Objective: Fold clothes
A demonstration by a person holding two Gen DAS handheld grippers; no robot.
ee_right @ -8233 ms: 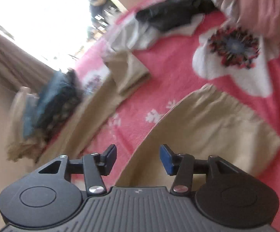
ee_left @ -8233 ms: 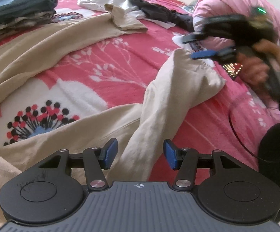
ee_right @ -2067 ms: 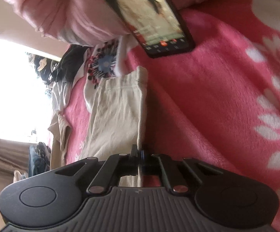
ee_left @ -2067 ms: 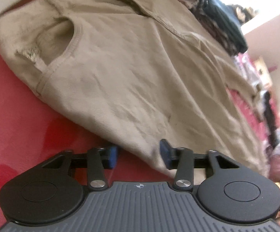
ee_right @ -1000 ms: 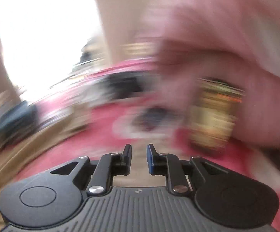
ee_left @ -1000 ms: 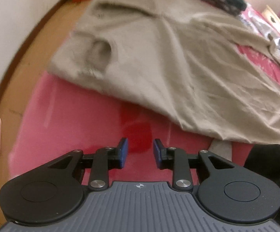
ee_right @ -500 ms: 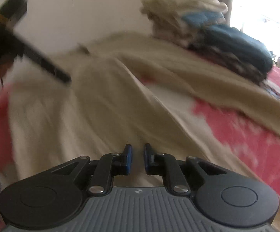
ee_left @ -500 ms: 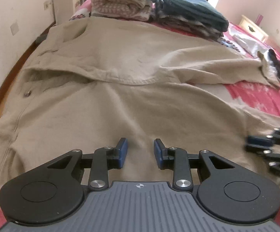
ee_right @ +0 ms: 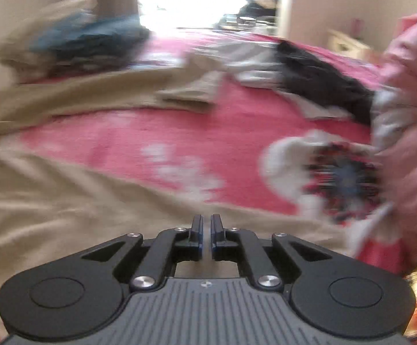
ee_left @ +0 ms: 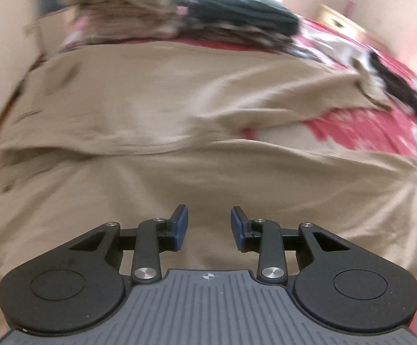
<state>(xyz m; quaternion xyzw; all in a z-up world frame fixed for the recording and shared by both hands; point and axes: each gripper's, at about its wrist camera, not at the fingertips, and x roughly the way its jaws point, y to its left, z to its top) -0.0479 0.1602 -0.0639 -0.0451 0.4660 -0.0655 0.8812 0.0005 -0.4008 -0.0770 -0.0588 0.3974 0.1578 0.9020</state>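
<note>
While the beige trousers lie spread over the near side of the bed, waist end toward the left edge by the wall and legs running off toward the right, I judge I am between folds: laid out, not yet doubled.

My left gripper hangs over the seat of the trousers with its blue pads parted; the jaws have just been opening a little further, and only flat cloth shows below the gap, nothing pinched. Beyond it, along the far edge of the bed, stands a stack of folded clothes, badly blurred.

Moving rightward, my right gripper sits above the near leg, which crosses the pink floral blanket. Its jaws have just been closing and are now all but together; I see a thin slit between the pads and no cloth in it. Farther right lie a loose grey and black heap of unfolded clothes and a pink pillow at the right edge.

Next, I reckon, each gripper needs an edge to nip, so the right must reopen, and both must lift together so that the cloth folds over squarely.
</note>
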